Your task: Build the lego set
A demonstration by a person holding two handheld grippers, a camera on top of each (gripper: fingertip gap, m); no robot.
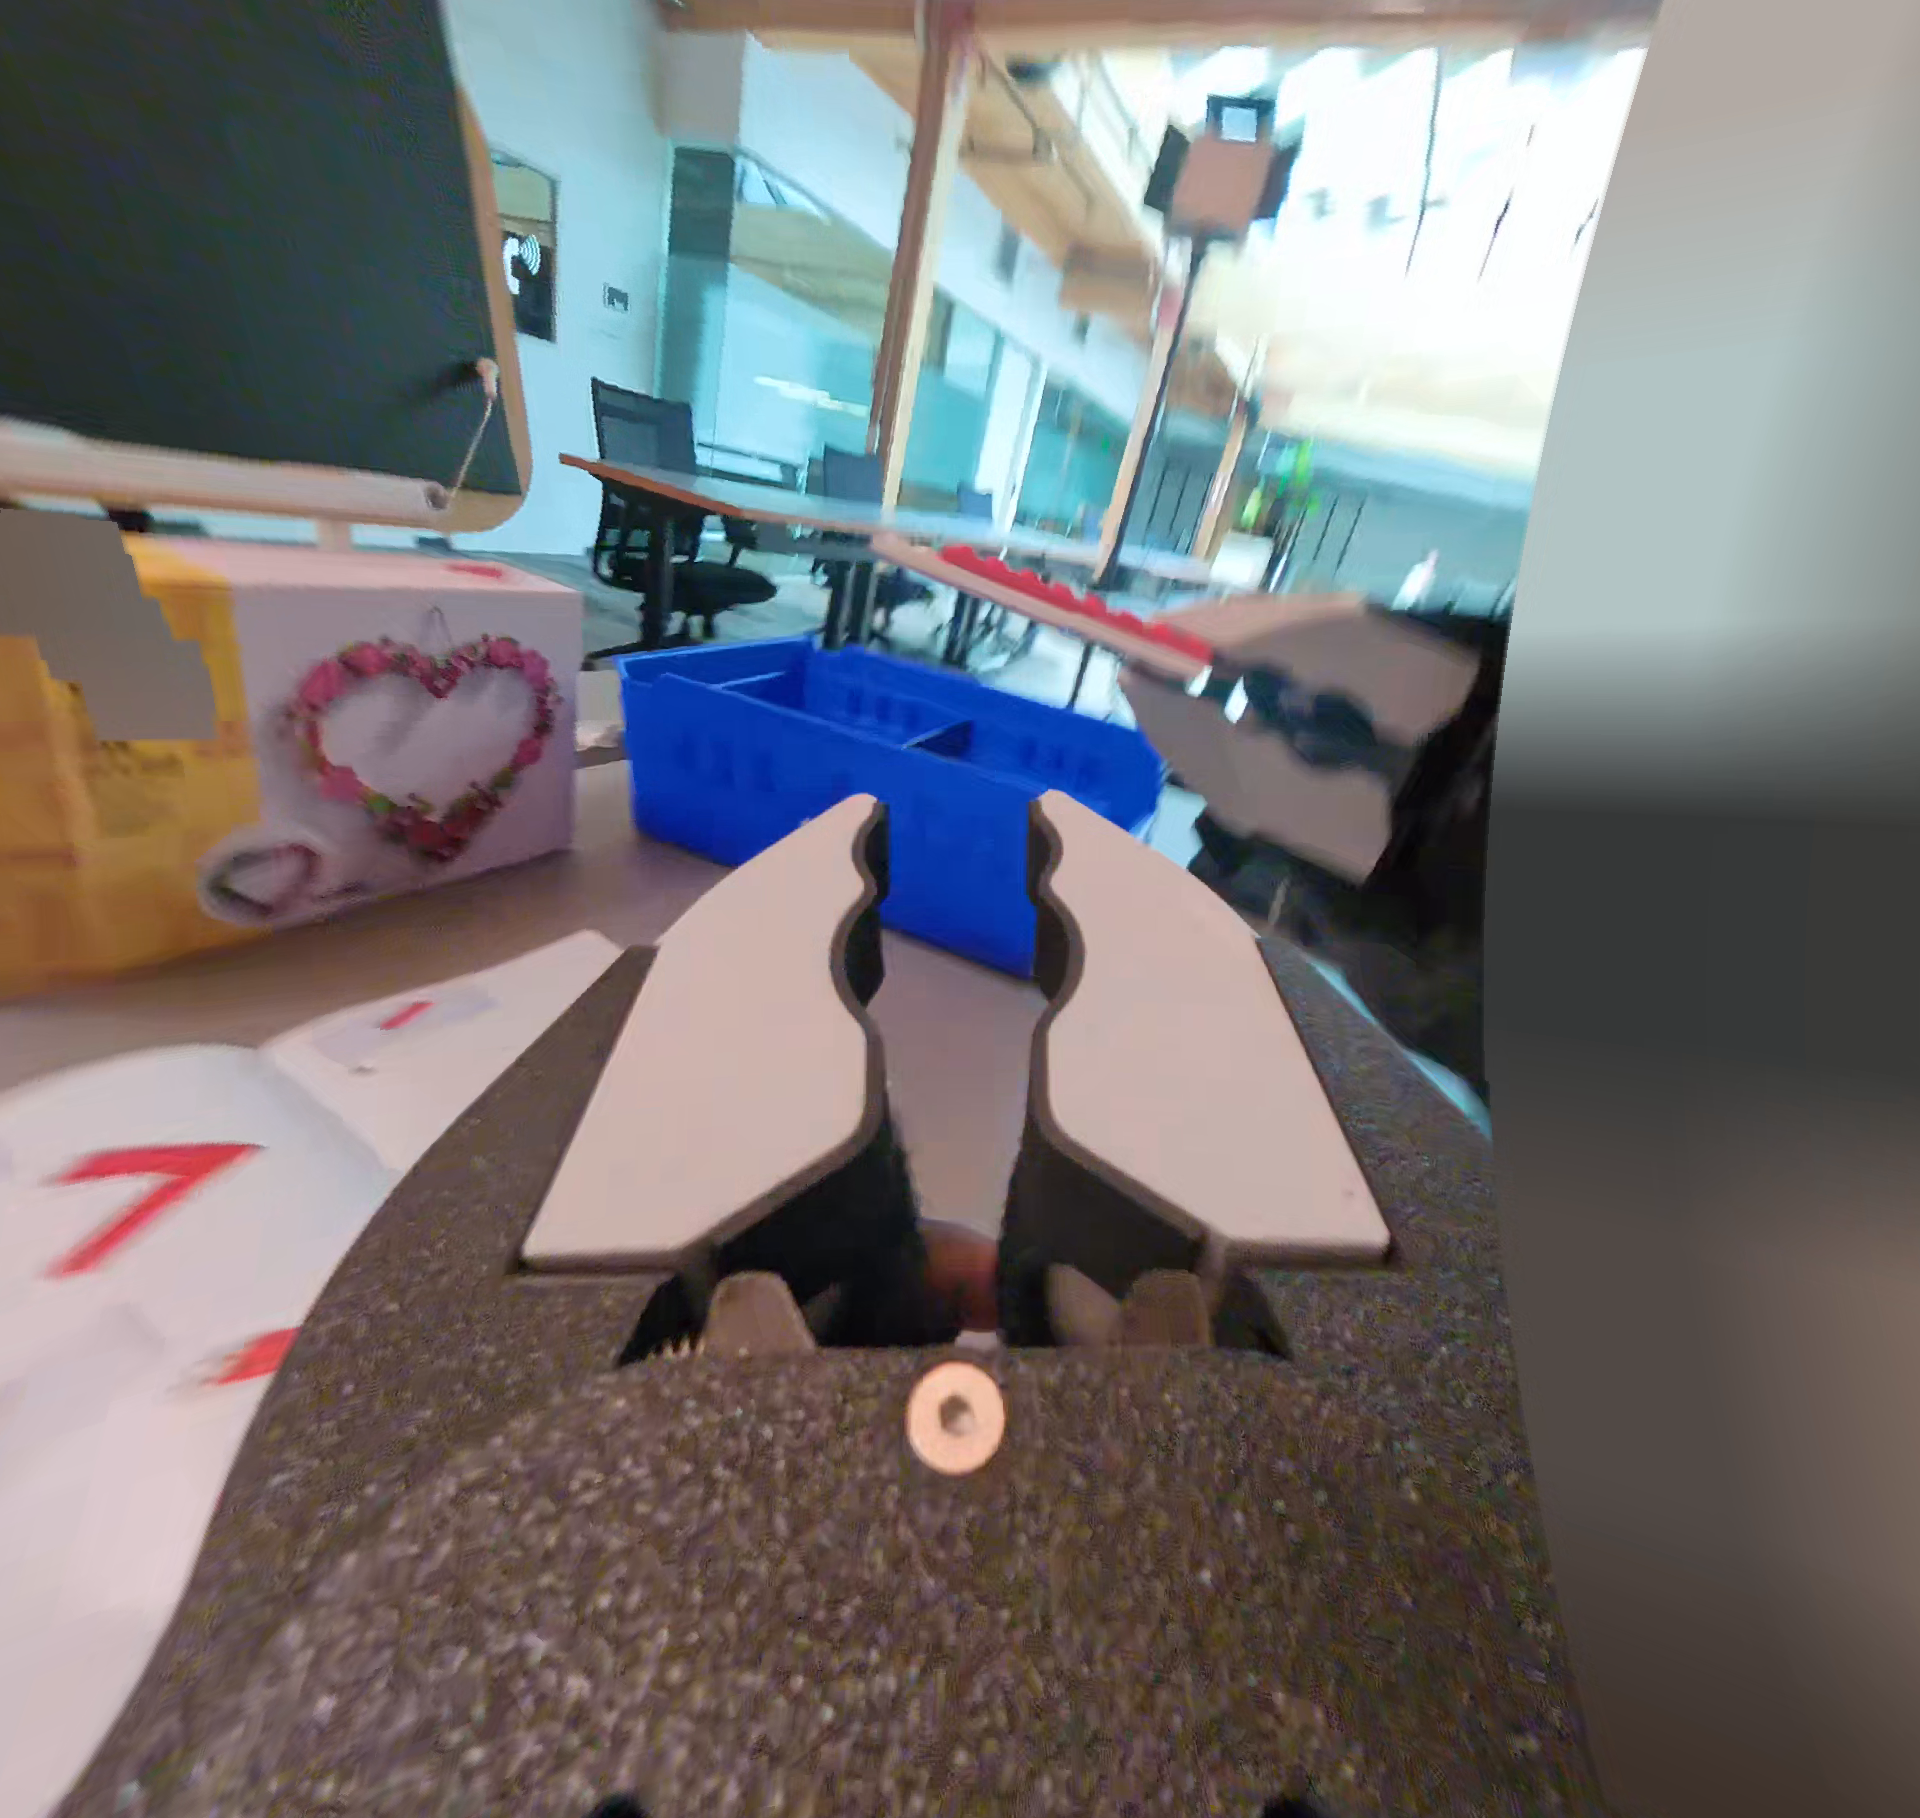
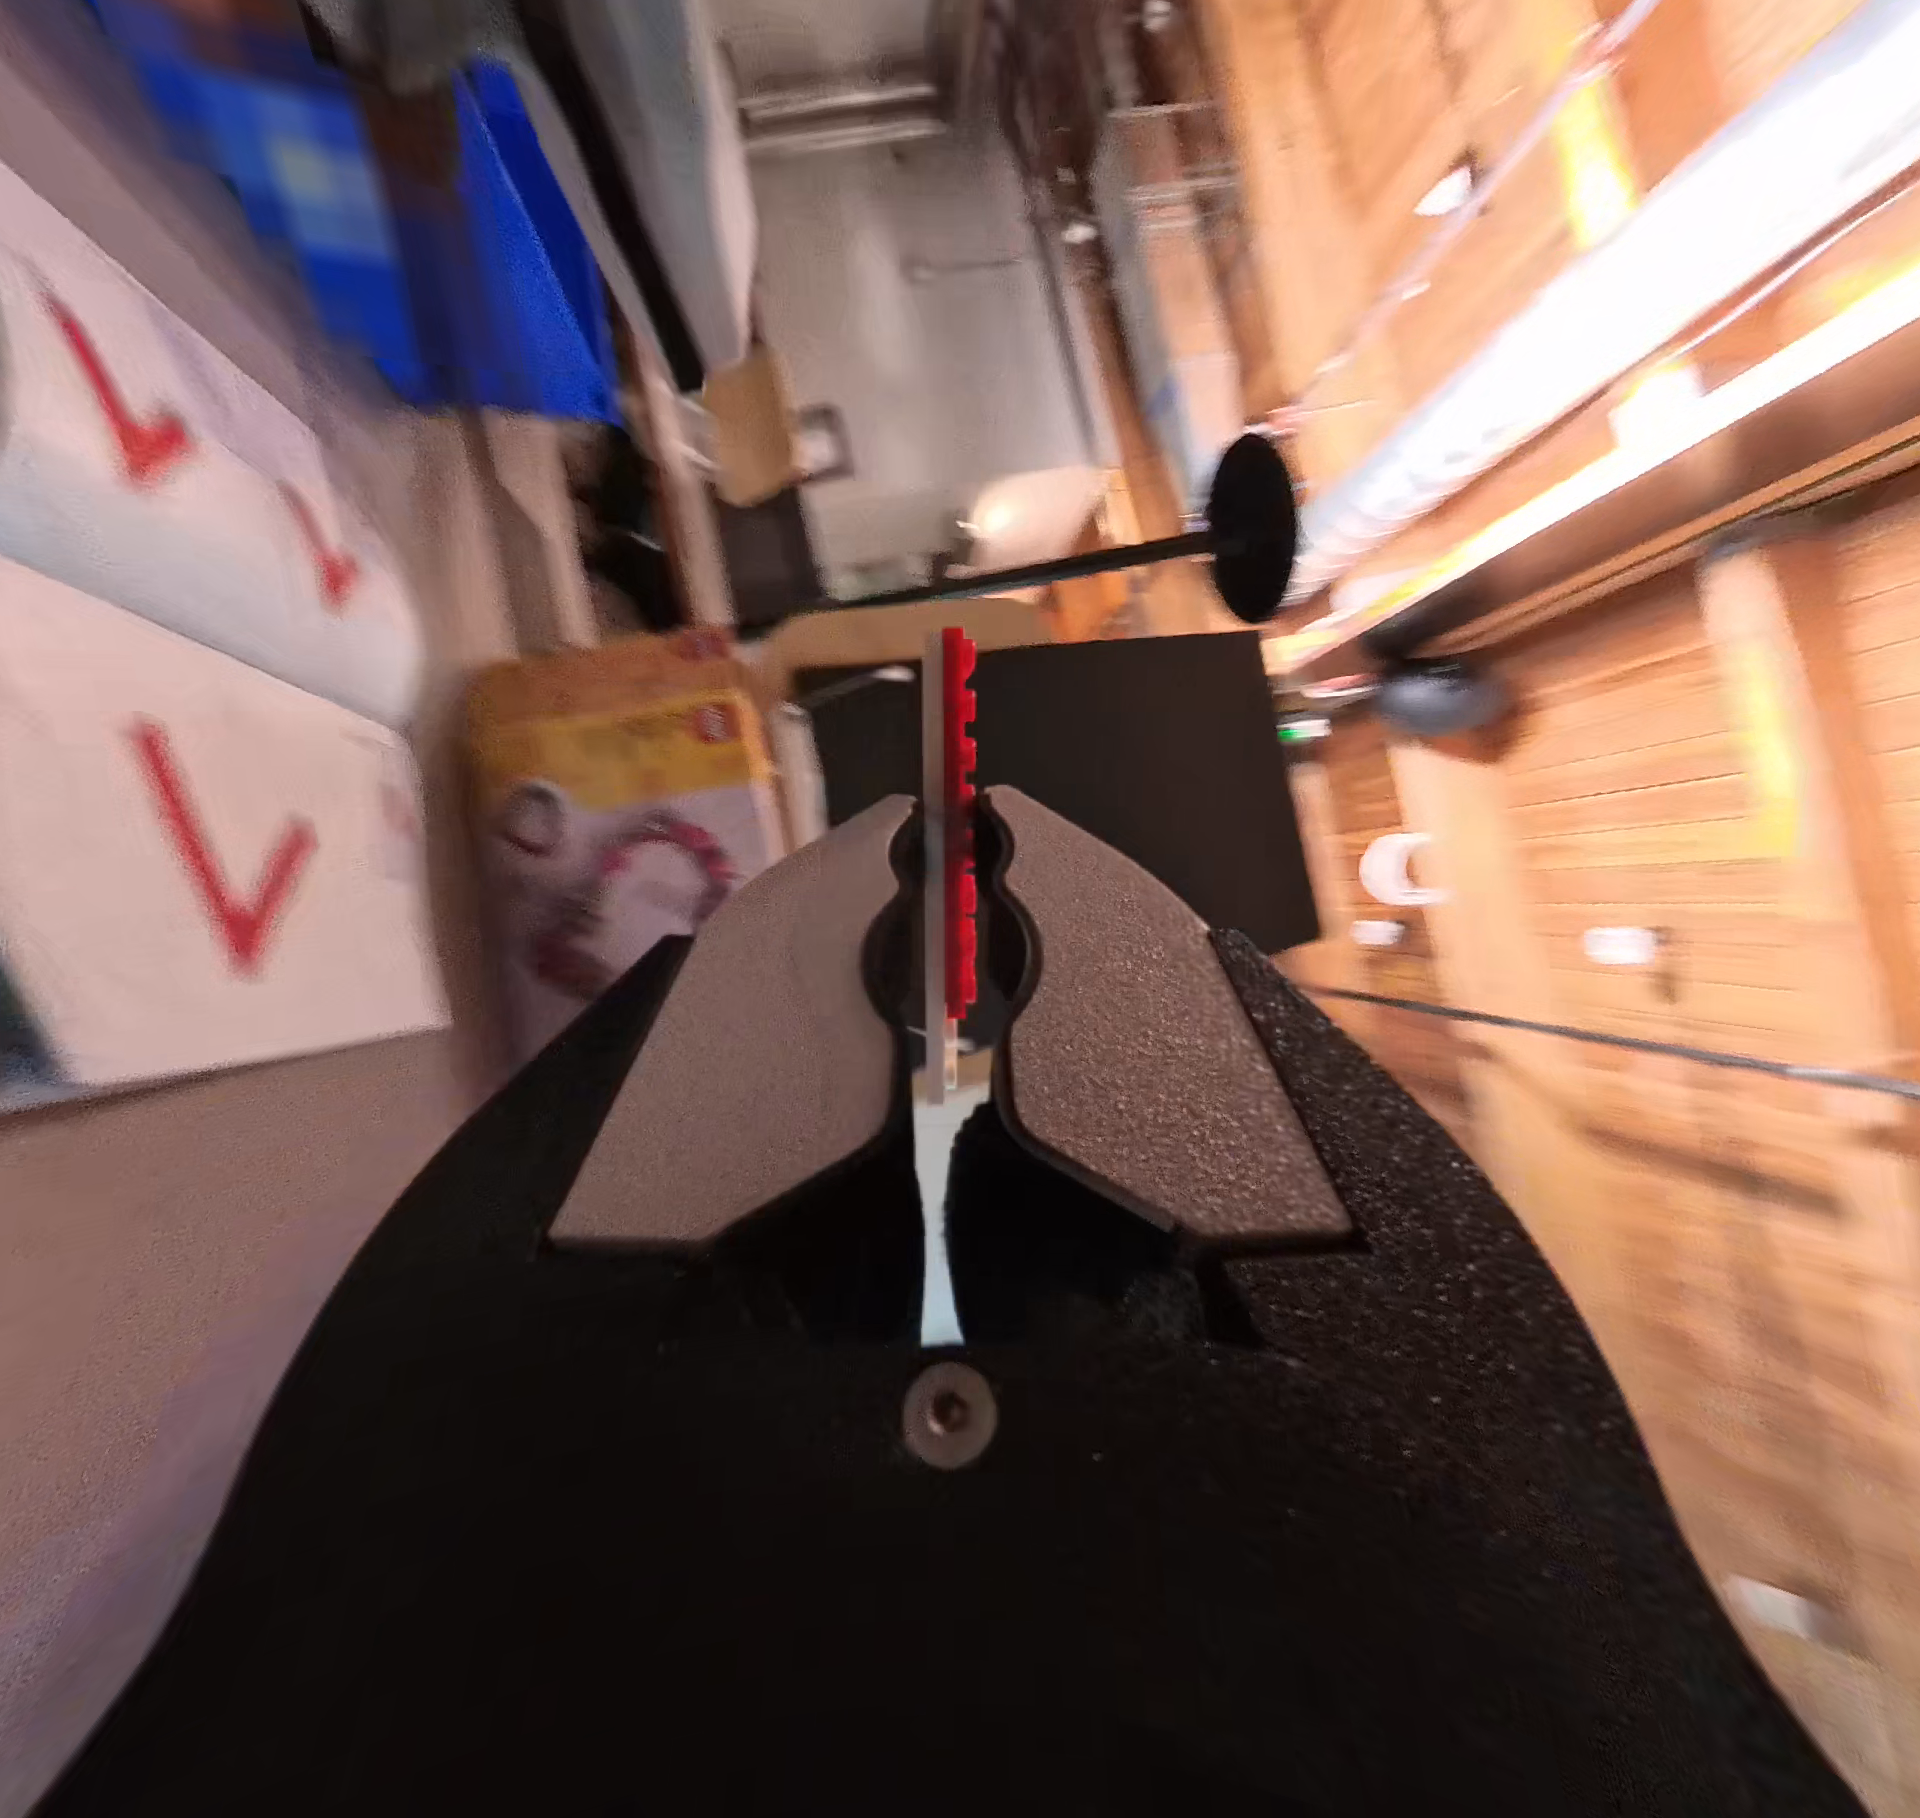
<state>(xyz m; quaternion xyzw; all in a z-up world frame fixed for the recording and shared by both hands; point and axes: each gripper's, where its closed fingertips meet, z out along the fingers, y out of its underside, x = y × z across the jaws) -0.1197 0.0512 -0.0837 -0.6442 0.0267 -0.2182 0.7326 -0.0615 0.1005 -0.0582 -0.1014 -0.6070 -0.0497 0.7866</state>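
While right gripper (image 2: 948, 812) clamps lego plate (image 2: 940, 937) | left gripper (image 1: 958, 812) jaws apart | blue bin (image 1: 727, 781) contents unseen

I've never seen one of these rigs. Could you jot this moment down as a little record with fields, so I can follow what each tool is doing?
left tool: open, holding nothing, above the table
right tool: shut on a thin white plate with red lego bricks, seen edge-on
blue bin: on the table ahead of the left tool, with dividers inside
set box: left of the bin, heart wreath pictured
instruction pages: open on the table, red marks
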